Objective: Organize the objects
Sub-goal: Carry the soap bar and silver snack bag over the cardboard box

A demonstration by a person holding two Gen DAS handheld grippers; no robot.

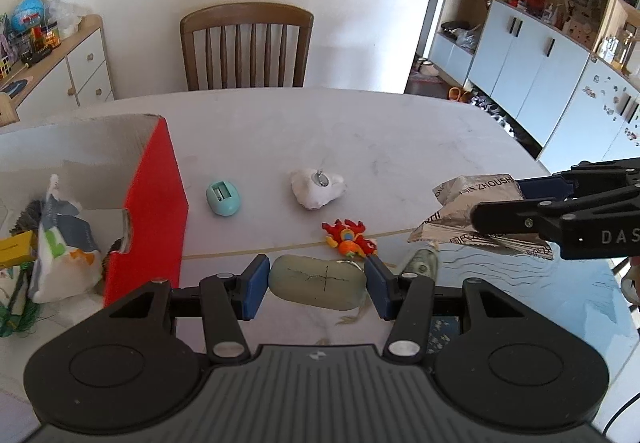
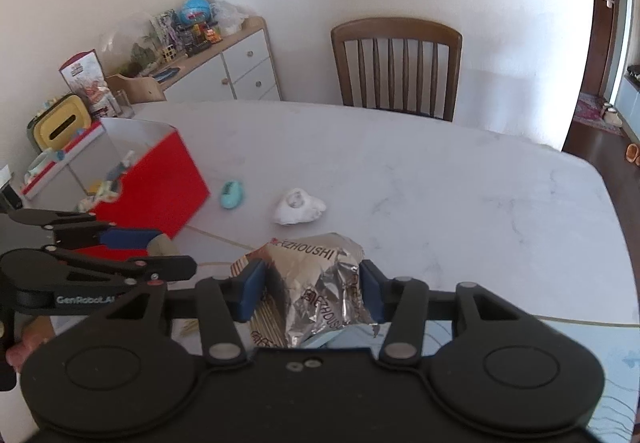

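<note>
My left gripper is shut on a grey-green oval lump marked with a thin black cross, held above the white table. In the right wrist view the left gripper sits at the left with the lump between its fingers. The right gripper is shut on a crumpled silver foil snack packet; from the left wrist view it enters from the right with the packet. A red open box with several items inside stands at the left.
On the table lie a teal oval item, a white crumpled lump, a red-orange toy and a rolled banknote. A wooden chair stands at the far edge. A cluttered sideboard is behind left.
</note>
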